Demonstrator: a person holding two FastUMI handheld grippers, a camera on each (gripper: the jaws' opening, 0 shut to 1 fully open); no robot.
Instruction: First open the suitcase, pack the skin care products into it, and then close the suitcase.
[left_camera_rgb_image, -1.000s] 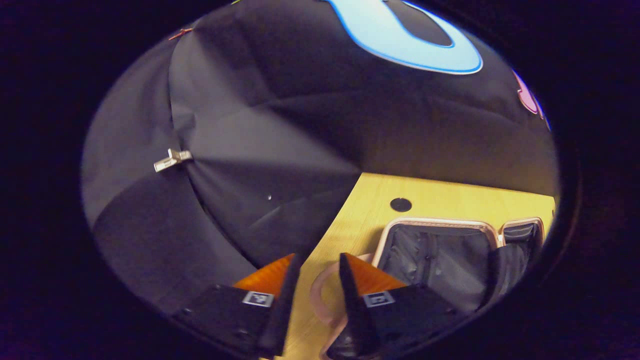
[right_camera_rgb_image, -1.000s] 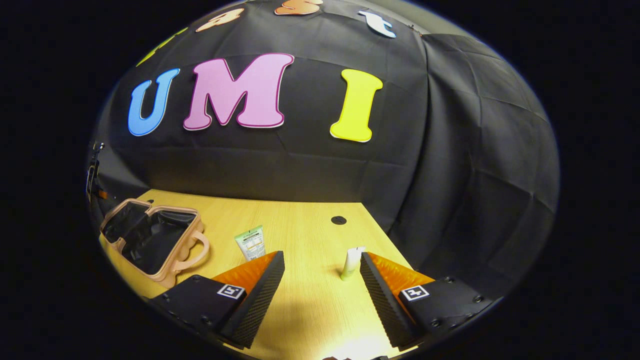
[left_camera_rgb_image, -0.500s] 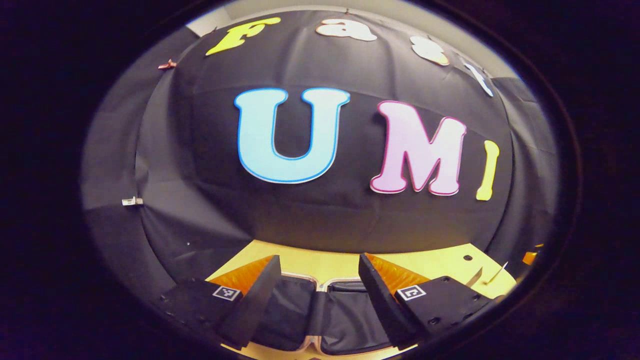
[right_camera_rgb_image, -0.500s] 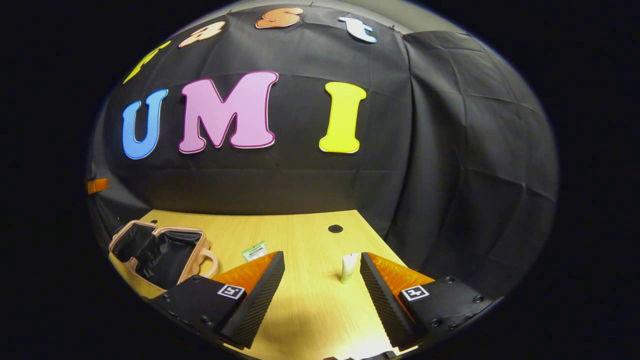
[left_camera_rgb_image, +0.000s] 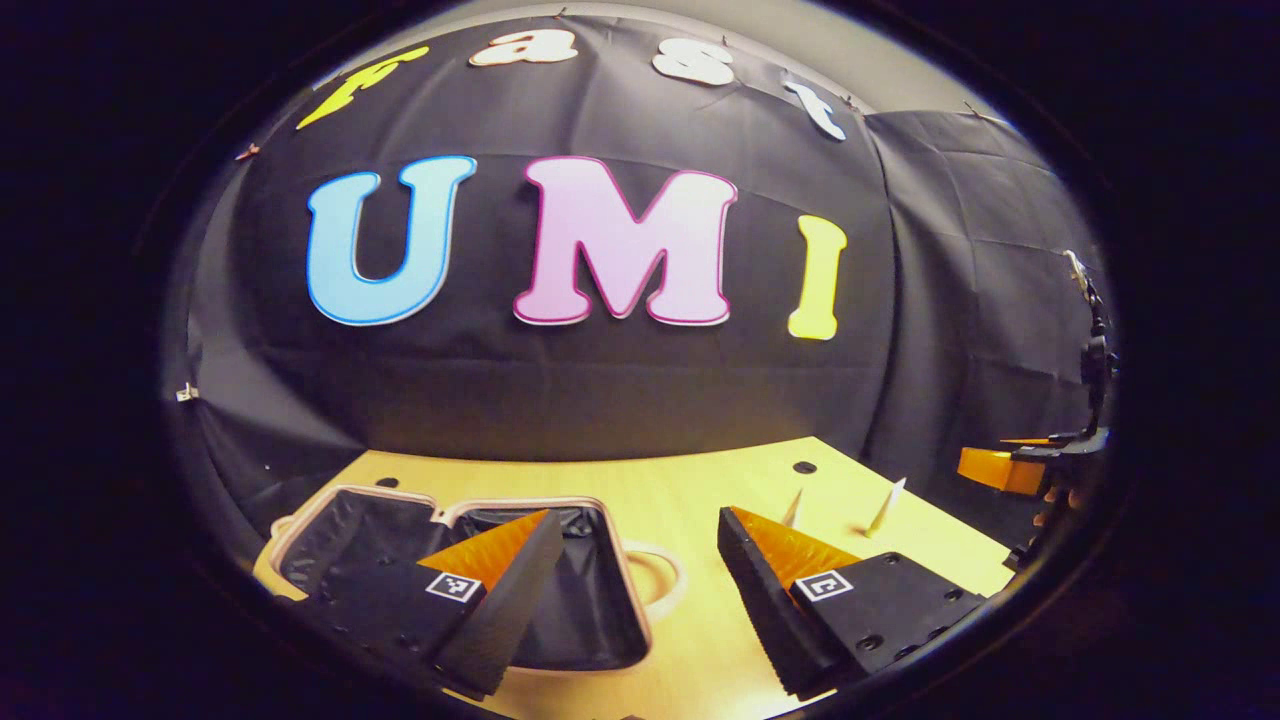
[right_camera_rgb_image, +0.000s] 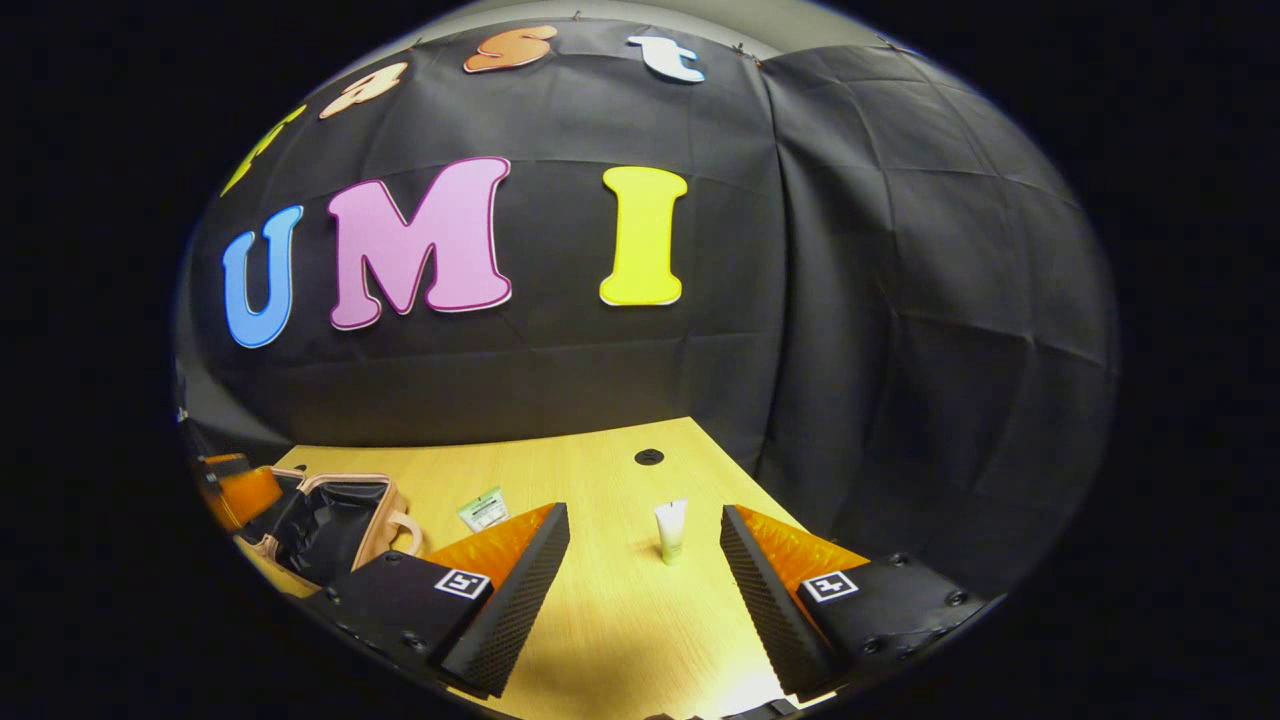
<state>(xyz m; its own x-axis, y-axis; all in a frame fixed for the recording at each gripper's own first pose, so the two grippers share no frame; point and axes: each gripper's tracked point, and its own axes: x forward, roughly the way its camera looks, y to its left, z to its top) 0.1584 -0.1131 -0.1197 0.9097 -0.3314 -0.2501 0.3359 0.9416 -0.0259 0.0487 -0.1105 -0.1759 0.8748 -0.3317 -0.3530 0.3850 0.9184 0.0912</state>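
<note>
Tube label too small to read

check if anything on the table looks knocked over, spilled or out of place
Nothing stands out. The suitcase lies open and empty on the table; the white tube stands upright and the green tube lies flat, both apart from it, unpacked. No spills.

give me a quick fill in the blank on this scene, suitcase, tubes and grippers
1. The suitcase lies ____ on the table, its dark lining showing.
2. The white tube stands ____ on the table ahead of the right gripper.
3. The fingers of the left gripper are ____ and hold nothing.
4. The green-labelled tube lies ____ the suitcase, on the bare wood.

Missing words: open; upright; open; outside
</note>
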